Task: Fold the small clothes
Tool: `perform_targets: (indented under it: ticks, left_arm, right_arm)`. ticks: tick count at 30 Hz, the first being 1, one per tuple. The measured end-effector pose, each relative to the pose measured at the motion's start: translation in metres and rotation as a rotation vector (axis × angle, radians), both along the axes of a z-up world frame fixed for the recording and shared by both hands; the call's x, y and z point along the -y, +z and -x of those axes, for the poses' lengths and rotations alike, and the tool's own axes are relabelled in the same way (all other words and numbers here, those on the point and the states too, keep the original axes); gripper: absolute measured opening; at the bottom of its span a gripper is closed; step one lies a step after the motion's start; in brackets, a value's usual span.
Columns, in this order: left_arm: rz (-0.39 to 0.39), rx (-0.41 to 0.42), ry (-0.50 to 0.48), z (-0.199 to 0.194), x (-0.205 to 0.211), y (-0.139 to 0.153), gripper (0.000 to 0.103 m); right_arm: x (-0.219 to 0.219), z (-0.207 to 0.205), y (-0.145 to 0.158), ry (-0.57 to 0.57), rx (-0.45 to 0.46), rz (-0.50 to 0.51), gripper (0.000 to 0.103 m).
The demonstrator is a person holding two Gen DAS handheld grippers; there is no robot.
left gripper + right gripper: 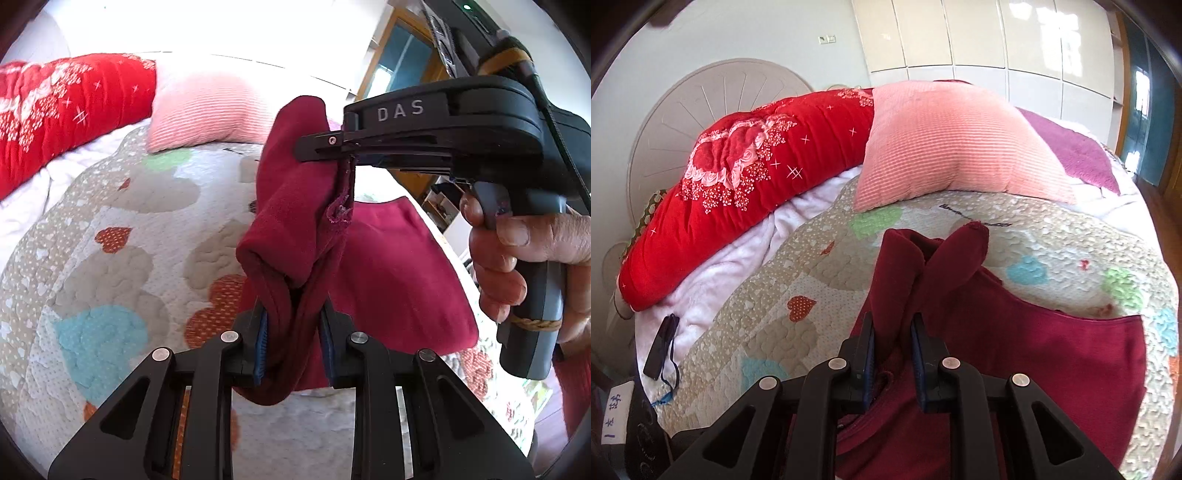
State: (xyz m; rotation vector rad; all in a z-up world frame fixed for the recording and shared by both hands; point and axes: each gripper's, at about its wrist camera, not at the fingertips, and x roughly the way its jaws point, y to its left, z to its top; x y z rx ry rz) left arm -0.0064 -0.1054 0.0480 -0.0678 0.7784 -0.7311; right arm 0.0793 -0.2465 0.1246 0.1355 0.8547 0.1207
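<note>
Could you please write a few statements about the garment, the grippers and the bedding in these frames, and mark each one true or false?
1. The left gripper is shut on the dark red garment. True.
2. The right gripper is open with nothing between its fingers. False: it clamps the same garment.
3. The whole garment hangs in the air. False: part of it lies on the heart-patterned quilt.
4. A pink cushion sits beside a red floral duvet. True.

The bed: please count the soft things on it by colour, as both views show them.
Dark red garment: 1
Bright red quilt: 1
Pink pillow: 1
Purple blanket: 1
Heart-patterned bedspread: 1
Total: 5
</note>
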Motion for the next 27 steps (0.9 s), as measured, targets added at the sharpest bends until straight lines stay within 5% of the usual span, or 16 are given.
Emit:
perform_targets:
  ticks: [19, 27]
  left_arm:
    - [0.011, -0.011, -0.183, 0.025, 0.104, 0.025, 0.021]
    - [-0.044, -0.054, -0.282, 0.029, 0.173, 0.006, 0.014]
  right_arm:
    - [0.106, 0.064, 0.016, -0.101, 0.019, 0.047, 0.015]
    - [0.171, 0.083, -0.004, -0.191, -0.017, 0.058, 0.01]
